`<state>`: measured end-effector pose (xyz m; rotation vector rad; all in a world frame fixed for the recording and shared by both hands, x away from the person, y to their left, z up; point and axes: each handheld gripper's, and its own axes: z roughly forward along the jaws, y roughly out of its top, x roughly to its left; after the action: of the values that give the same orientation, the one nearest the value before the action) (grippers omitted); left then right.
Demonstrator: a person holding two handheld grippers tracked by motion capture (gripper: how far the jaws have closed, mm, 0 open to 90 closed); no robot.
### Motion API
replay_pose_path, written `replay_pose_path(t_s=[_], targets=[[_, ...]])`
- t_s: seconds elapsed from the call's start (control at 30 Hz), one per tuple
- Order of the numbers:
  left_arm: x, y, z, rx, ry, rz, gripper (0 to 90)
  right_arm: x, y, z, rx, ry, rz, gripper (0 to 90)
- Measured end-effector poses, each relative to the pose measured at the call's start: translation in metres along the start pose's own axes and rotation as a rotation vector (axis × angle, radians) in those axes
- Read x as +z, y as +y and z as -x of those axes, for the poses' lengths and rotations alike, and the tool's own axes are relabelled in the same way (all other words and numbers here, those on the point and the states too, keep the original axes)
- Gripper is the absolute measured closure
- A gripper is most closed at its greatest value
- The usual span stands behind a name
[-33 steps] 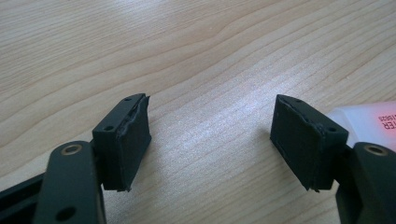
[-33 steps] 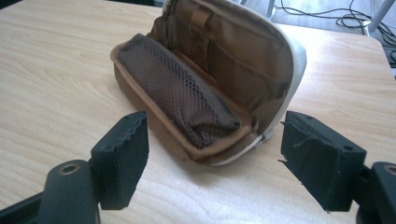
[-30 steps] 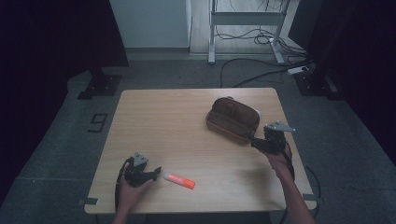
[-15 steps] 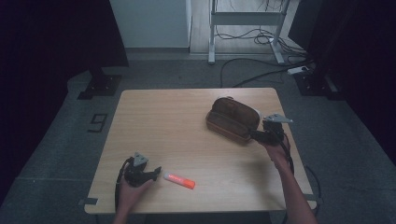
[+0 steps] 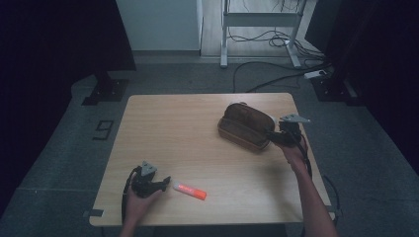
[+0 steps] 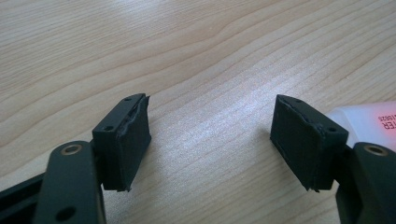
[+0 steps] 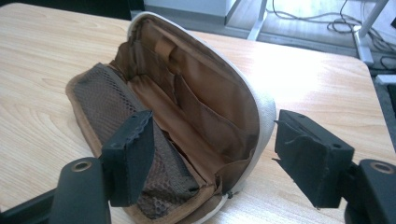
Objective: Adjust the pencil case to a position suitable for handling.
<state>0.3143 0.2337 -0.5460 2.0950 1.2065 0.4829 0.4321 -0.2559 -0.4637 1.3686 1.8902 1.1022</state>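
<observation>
Nothing is packed yet, we judge: the pouch (image 5: 245, 126) lies unzipped and empty-looking beside our right gripper (image 7: 212, 156), jaws apart around its end; our left gripper (image 6: 210, 140) gapes beside the orange-capped tube (image 5: 189, 191).

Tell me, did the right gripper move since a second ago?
Yes. The right gripper went up the table and left, closing on the open pencil case, which stayed put.

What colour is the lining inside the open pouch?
Brown, with a darker mesh pocket; the pouch lining shows best in the right gripper view.
</observation>
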Motion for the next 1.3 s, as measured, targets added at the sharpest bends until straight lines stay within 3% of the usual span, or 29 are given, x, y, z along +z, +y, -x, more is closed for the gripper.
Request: replay_pose_path(t_s=[0.5,0.57,0.97,1.3], targets=[[0.000,0.000,0.000,-0.001,-0.001,0.002,27.9,0.023,0.006,0.009,0.013,-0.007,-0.013,27.8],[0.000,0.000,0.000,-0.003,-0.002,0.003,27.9,0.028,0.006,0.012,0.003,-0.025,-0.020,27.3],[0.001,0.000,0.000,0.001,-0.001,0.003,28.0,0.052,0.006,0.026,0.001,0.000,-0.008,25.6],[0.001,0.000,0.000,0.001,-0.001,0.003,27.9,0.073,-0.005,0.027,0.001,0.013,-0.060,31.1]])
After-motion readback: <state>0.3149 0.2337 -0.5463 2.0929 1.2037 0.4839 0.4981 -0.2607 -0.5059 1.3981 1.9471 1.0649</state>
